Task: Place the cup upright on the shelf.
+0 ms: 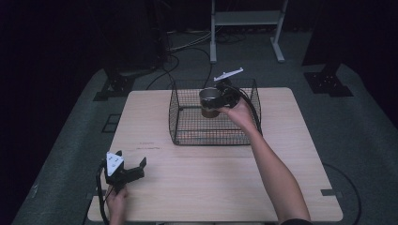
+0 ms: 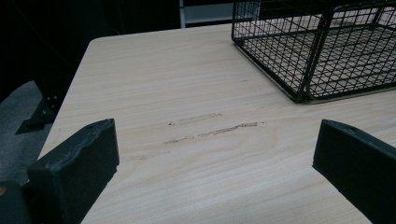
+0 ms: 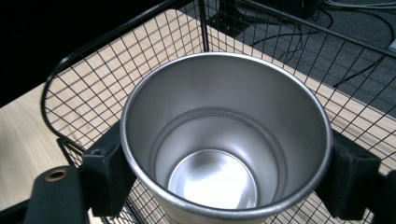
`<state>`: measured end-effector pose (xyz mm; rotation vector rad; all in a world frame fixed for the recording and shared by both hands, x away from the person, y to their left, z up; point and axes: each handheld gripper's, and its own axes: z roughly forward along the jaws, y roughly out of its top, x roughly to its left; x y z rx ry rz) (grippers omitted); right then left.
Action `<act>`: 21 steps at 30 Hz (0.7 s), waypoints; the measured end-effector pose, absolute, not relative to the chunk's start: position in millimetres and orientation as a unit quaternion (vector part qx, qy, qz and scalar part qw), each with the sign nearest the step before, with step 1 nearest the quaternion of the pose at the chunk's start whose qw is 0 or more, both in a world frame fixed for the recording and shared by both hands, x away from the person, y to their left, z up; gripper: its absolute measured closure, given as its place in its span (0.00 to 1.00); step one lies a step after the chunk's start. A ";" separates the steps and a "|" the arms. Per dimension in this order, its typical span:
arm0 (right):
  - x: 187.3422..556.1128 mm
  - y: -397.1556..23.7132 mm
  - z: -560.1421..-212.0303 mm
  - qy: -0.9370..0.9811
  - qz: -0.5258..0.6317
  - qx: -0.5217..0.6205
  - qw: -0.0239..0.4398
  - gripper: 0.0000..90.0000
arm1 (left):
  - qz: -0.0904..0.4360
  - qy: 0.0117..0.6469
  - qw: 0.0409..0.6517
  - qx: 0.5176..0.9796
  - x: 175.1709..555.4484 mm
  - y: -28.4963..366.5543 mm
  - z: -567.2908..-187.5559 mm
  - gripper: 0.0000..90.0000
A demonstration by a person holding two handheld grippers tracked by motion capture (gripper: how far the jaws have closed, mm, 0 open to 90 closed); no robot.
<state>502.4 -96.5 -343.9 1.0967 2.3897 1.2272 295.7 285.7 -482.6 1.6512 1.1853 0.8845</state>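
Jaws of the right gripper point(image 3: 224, 172) clamp the steel cup point(image 3: 226, 140) just under its rim: light, rigid, probably slippery; left gripper point(image 2: 215, 154) gapes idle.

The left hand point(image 1: 116, 199) comes in at the bottom left corner of the high view, wrist low and near the person, gripping the left claw point(image 1: 130, 164). That claw points forward and a little to the right, its grey plate on top and its cable looping beside the wrist. Its jaws stand wide apart with nothing between them.

The right forearm reaches far forward and slightly leftward, bare to the elbow, the arm nearly straight. The right hand point(image 1: 240, 111) holds the right claw point(image 1: 217, 97) raised, plate tipped up. In the right claw view point(image 3: 224, 163) its jaws are closed against something round.
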 end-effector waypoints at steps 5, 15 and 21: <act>506.5 -95.3 -350.2 0.822 0.412 0.376 0.118 0.20 | 0.357 0.479 0.447 0.666 295.7 285.7 -482.6 0.00; 513.0 -93.4 -360.9 0.825 0.399 0.382 0.120 0.20 | 0.357 0.478 0.448 0.665 295.7 285.4 -482.7 0.00; 516.6 -92.7 -365.5 0.824 0.398 0.385 0.118 0.20 | 0.357 0.478 0.448 0.666 295.8 285.4 -482.7 0.00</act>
